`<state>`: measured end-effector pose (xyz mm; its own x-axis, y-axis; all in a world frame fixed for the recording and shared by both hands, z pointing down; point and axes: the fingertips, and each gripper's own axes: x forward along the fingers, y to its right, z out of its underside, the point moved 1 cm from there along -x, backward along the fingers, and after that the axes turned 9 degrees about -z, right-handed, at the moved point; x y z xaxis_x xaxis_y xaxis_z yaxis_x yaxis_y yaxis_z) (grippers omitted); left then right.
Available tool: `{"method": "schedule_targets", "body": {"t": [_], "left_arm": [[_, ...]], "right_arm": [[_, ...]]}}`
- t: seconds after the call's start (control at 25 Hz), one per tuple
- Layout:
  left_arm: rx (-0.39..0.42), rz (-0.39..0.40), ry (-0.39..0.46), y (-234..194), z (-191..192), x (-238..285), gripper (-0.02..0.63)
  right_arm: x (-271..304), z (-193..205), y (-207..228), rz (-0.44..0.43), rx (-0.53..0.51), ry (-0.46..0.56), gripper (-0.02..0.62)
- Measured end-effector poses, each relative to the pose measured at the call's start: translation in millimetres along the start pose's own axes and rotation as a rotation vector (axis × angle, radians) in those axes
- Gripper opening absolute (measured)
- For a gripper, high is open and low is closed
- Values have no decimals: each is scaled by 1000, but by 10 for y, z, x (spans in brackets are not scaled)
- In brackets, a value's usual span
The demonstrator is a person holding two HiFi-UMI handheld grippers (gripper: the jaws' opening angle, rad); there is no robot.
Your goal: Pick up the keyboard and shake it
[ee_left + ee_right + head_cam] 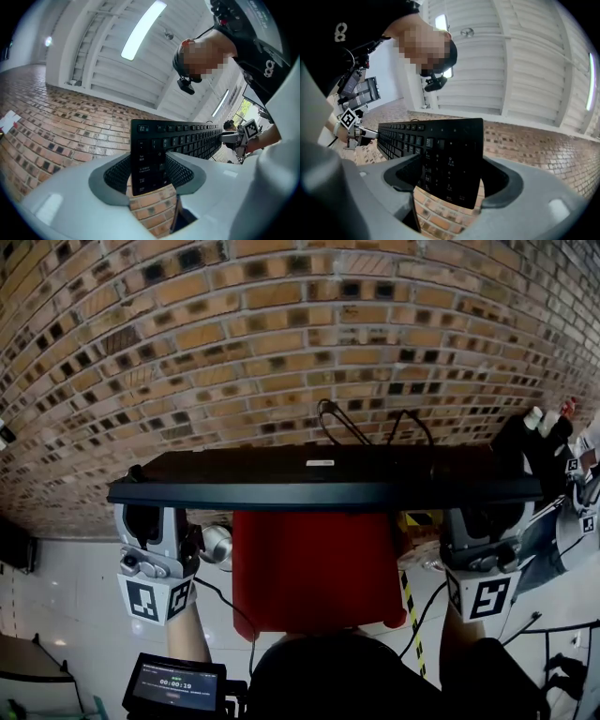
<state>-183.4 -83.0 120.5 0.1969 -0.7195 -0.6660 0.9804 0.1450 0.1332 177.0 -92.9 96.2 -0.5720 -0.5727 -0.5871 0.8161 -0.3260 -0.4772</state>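
A black keyboard (319,479) hangs level in the air in front of a brick wall, its back edge toward the head view. My left gripper (150,518) is shut on its left end and my right gripper (483,526) on its right end. In the left gripper view the keyboard (187,138) runs off to the right from between the grey pads (115,176) of the left gripper (147,174), keys facing the person. The right gripper view shows the number-pad end of the keyboard (440,150) clamped in the right gripper (450,180). A cable (347,423) loops up behind the keyboard.
The brick wall (281,334) fills the upper head view. A red object (319,568) stands below the keyboard on a white floor (66,596). Yellow-black tape (412,610) runs beside it. A small screen device (173,685) sits bottom left, dark gear and white bottles (536,420) at right.
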Motion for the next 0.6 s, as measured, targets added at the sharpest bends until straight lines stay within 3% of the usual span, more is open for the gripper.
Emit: {"method": "schedule_targets", "body": {"t": [0.2, 0.6], "left_arm": [[8, -6, 38, -22, -119, 15, 230], [-51, -29, -215, -14, 716, -284, 230]], "right_arm": [[43, -106, 31, -12, -23, 31, 371], [-96, 788, -217, -64, 158, -209, 371]]}}
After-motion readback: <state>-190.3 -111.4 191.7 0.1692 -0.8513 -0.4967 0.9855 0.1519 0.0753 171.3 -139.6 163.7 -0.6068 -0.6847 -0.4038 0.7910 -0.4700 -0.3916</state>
